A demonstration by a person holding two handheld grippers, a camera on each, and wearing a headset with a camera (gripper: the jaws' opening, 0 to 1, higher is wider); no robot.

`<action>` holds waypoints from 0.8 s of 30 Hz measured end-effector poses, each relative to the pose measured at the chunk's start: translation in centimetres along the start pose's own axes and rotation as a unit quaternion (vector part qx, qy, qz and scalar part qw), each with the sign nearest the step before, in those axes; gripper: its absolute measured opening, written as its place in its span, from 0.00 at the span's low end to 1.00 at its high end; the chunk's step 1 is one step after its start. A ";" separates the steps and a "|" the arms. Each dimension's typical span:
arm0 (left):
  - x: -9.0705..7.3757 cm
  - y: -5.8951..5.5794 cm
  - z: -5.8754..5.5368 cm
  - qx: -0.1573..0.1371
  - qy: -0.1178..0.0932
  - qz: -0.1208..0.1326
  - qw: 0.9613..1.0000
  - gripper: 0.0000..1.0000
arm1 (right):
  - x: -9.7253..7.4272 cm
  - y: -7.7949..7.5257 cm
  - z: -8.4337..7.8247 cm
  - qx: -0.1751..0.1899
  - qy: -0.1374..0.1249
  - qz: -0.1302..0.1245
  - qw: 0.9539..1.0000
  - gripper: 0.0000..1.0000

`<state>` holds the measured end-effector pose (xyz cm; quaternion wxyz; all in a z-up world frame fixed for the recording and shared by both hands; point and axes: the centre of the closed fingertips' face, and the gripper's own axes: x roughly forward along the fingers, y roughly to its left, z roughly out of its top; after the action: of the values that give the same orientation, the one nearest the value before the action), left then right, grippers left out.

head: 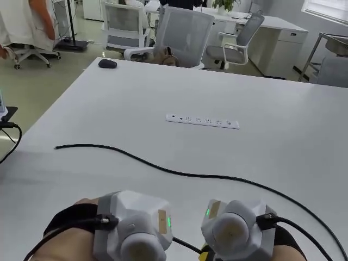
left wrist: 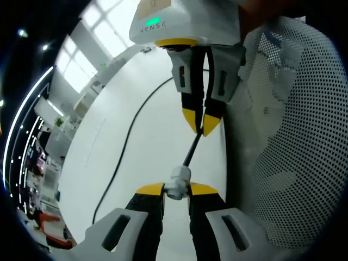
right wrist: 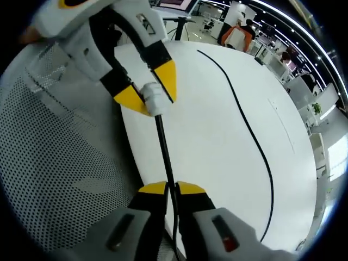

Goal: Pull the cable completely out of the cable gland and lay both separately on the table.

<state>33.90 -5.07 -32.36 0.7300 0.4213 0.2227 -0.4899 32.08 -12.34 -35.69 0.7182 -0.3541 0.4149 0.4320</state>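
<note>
The left gripper (left wrist: 176,190) is clamped on the white cable gland (left wrist: 178,181), low in the centre of the left gripper view. Above it, the right gripper (left wrist: 202,126) is closed on the black cable (left wrist: 193,149), which enters the gland. The rest of the cable snakes across the white table (head: 261,98).

Table (head: 163,92) open 10–2 o'clk, lots of room. Cable (head: 179,173) snakes across just ahead of hands, 9 to 4 o'clk, the one low obstacle nearby. Pwr strip (head: 202,121) at 12, mid-table, low. Mouse (head: 107,63) at 11, far corner. Chairs (head: 182,32) past far edge, 12–1, well clear. Mesh seat (left wrist: 293,136) tight beside table edge: 3 o'clk in left gripper view, 9 in right gripper view. L gripper (left wrist: 176,190) on gland (left wrist: 178,182) & R gripper (right wrist: 171,189) on cable sit tip-to-tip, short gap btwn.
</note>
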 end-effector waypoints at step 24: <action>-0.3 -0.5 0.6 0.002 0.001 -0.005 1.000 0.18 | -1.2 -3.0 -1.1 0.064 0.000 -0.063 0.996 0.04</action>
<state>33.25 -5.46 -32.01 0.7264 0.4223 0.2247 -0.4935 34.19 -14.81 -34.57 0.7651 -0.3330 0.4188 0.3582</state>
